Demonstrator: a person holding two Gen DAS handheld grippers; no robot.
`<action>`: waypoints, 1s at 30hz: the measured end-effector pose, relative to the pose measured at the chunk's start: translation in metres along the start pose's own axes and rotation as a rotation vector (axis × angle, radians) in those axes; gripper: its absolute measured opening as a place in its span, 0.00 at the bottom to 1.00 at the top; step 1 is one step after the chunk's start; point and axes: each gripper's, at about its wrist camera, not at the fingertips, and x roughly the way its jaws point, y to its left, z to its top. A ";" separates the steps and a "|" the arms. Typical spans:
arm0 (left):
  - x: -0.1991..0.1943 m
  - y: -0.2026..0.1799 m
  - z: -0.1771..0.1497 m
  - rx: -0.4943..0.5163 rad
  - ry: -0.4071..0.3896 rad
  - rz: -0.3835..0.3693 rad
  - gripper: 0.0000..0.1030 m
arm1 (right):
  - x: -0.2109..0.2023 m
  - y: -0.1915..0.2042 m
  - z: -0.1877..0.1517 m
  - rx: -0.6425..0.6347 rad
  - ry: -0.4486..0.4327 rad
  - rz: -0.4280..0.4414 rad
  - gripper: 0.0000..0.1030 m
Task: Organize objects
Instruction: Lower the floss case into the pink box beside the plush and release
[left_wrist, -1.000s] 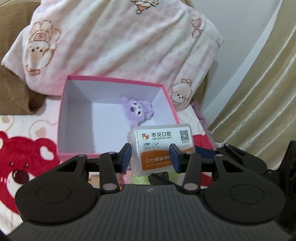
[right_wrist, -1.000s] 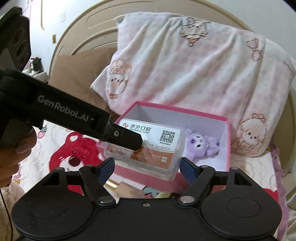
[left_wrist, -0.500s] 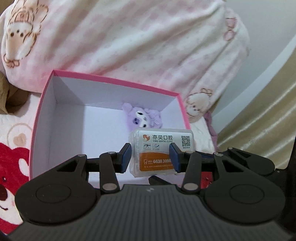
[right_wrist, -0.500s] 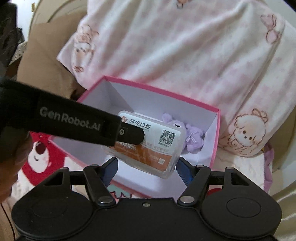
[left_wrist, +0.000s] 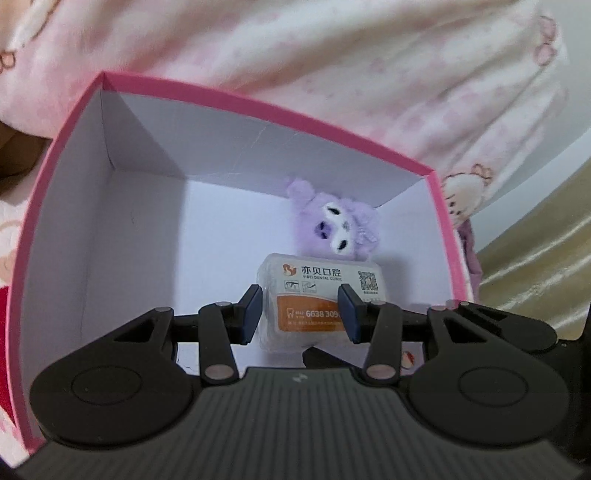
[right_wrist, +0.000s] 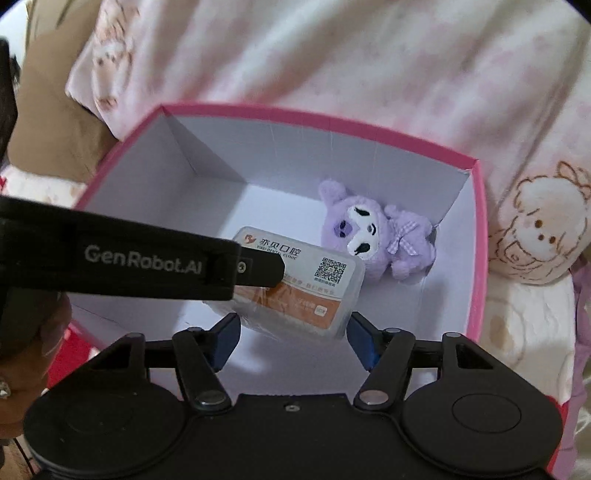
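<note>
Bedding blurred; left claw (left_wrist: 301, 314) grips clear case (left_wrist: 321, 306); right claw (right_wrist: 291, 341) empty, closing.

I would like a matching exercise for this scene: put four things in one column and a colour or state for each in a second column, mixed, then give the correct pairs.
Things:
1. plastic case
2. plush toy
3. box
4. right gripper

States:
A. pink rim, white inside
B. purple, lying at the far wall inside the box
C. jaws closing, pads not pressing on anything
D. clamped in the left gripper, low inside the box

Pairs: 1-D, 2-B, 3-A, 4-C
</note>
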 end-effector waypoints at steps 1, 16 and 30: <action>0.003 0.001 0.001 0.000 0.006 0.010 0.42 | 0.005 0.000 0.003 -0.001 0.016 0.002 0.67; 0.035 0.014 0.000 -0.034 0.063 0.033 0.41 | 0.043 0.001 0.005 -0.018 0.119 -0.046 0.69; 0.043 0.008 -0.007 -0.077 0.092 -0.055 0.22 | 0.015 -0.001 -0.011 -0.058 0.042 -0.096 0.32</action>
